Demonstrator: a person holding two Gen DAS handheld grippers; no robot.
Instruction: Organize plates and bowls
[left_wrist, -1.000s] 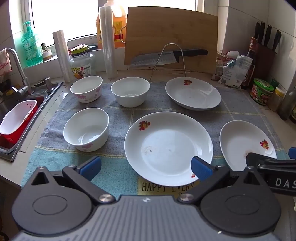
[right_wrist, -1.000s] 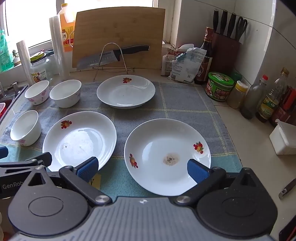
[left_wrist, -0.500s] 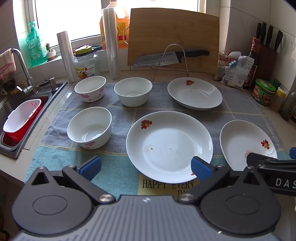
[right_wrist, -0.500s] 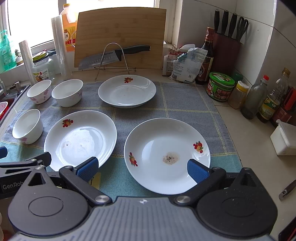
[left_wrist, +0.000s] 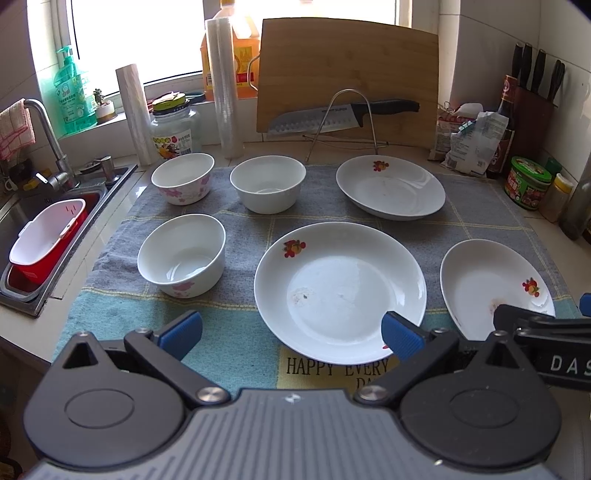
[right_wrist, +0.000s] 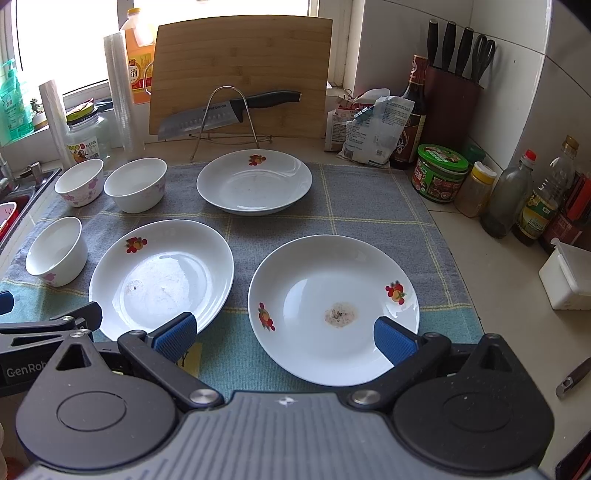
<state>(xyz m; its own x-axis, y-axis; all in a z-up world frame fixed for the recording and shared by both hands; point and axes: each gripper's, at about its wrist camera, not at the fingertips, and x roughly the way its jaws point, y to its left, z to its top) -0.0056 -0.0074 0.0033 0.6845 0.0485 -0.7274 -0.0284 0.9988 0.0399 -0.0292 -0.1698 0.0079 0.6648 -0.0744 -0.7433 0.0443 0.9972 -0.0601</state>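
Observation:
Three white plates and three white bowls lie on a grey-blue towel (left_wrist: 251, 332). In the left wrist view: the near middle plate (left_wrist: 340, 291), the far plate (left_wrist: 389, 192), the right plate (left_wrist: 487, 284), the near bowl (left_wrist: 181, 254), the far-left flowered bowl (left_wrist: 183, 177) and the far-middle bowl (left_wrist: 267, 188). My left gripper (left_wrist: 291, 328) is open and empty, at the near edge of the middle plate. My right gripper (right_wrist: 284, 332) is open and empty, at the near edge of the right plate (right_wrist: 332, 306). The middle plate (right_wrist: 162, 277) and far plate (right_wrist: 255, 181) also show there.
A sink (left_wrist: 44, 236) with a red-and-white basket is at the left. A cutting board (left_wrist: 347, 74) and a knife on a wire stand (left_wrist: 343, 114) are at the back. Jars and bottles (right_wrist: 517, 195), a knife block (right_wrist: 450, 85) and a white box (right_wrist: 565, 277) line the right.
Both grippers have shifted slightly; the view of the plates and bowls has moved a little. Both stay open and empty. No dish has moved.

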